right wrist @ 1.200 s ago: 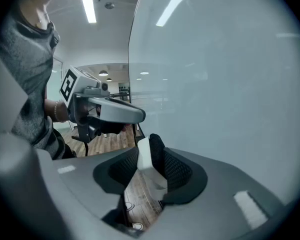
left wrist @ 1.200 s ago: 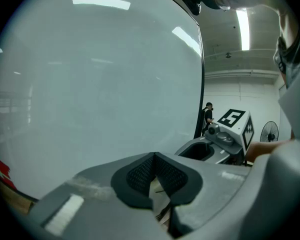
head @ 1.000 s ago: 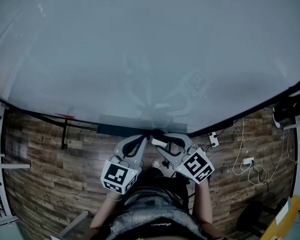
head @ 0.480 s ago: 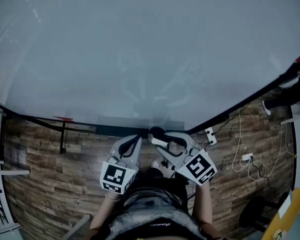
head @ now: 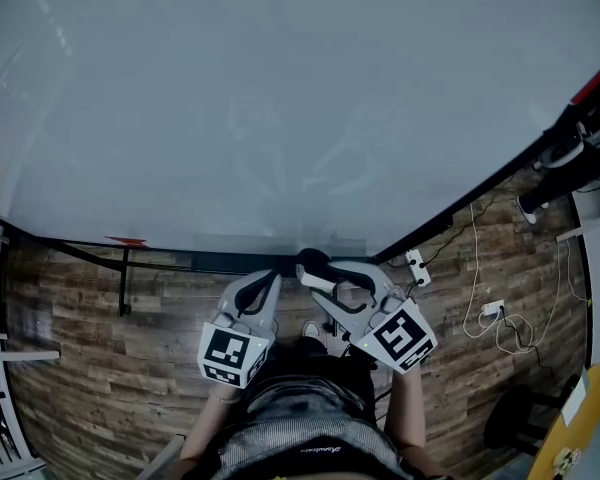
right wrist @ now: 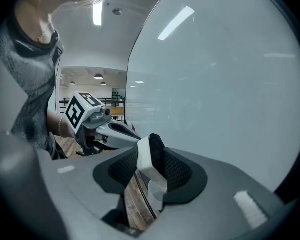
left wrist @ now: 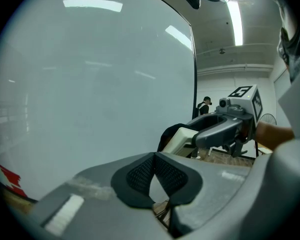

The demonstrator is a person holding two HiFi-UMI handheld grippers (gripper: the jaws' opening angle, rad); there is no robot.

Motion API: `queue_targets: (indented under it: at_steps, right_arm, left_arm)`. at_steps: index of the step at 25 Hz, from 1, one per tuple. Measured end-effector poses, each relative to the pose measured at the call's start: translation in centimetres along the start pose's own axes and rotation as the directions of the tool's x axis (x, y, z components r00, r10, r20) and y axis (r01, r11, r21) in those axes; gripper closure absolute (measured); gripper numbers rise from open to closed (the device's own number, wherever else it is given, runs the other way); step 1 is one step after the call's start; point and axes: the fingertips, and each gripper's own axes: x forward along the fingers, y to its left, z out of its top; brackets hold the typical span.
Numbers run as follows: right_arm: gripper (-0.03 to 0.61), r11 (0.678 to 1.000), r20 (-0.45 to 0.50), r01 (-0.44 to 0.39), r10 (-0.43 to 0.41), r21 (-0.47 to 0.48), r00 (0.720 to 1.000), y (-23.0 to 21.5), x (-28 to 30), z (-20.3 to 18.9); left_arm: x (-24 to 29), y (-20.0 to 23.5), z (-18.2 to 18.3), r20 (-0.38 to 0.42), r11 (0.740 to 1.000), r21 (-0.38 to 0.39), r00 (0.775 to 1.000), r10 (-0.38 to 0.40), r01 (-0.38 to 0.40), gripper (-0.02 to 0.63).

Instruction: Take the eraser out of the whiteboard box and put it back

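The eraser (head: 313, 265), a white block with black felt, is clamped in my right gripper (head: 318, 271), just in front of the whiteboard (head: 280, 98)'s lower edge. In the right gripper view the eraser (right wrist: 146, 160) stands upright between the black pads, with my right gripper (right wrist: 151, 158) shut on it. The dark whiteboard box (head: 230, 260) runs along the board's bottom, to the left of the eraser. My left gripper (head: 273, 278) hangs beside it with its pads touching at the tips and nothing held. In the left gripper view, the left gripper (left wrist: 152, 157) faces the board, and the eraser (left wrist: 182, 138) shows to the right.
Under the board lies a wooden floor (head: 90, 338). White cables and a socket strip (head: 495, 318) lie at the right. A black stand leg (head: 127, 273) rises at the left. A small red mark (head: 127, 239) sits near the board's lower edge.
My right gripper has lifted the eraser a little, up and away from the box. The left gripper has hardly moved.
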Motion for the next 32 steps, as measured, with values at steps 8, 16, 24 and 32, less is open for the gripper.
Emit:
queue_targets:
  at_steps: [8,16,24,32]
  right_arm:
    - [0.417,0.999,0.054,0.034,-0.035,0.029,0.998,1.0,-0.7,1.8]
    - [0.417,0.995,0.07,0.083,-0.087,0.058,0.994,1.8,-0.5,2.7]
    - [0.417,0.986,0.083,0.138,-0.145,0.091,0.986,3.0,1.4,2.8]
    - [0.417,0.974,0.104,0.186,-0.2,0.126,0.974,4.0,1.9,2.8]
  left_arm:
    - [-1.7,1.2,-0.1,0.009,1.0,0.005,1.0,0.004,-0.004,0.611]
    - [-3.3,1.9,-0.1,0.032,1.0,0.006,0.999,-0.023,0.023,0.611]
    - [-4.4,2.8,0.0,0.065,0.996,0.026,0.994,-0.085,0.083,0.611]
    - [-5.0,2.8,-0.4,0.056,0.989,0.054,0.989,-0.137,0.134,0.611]
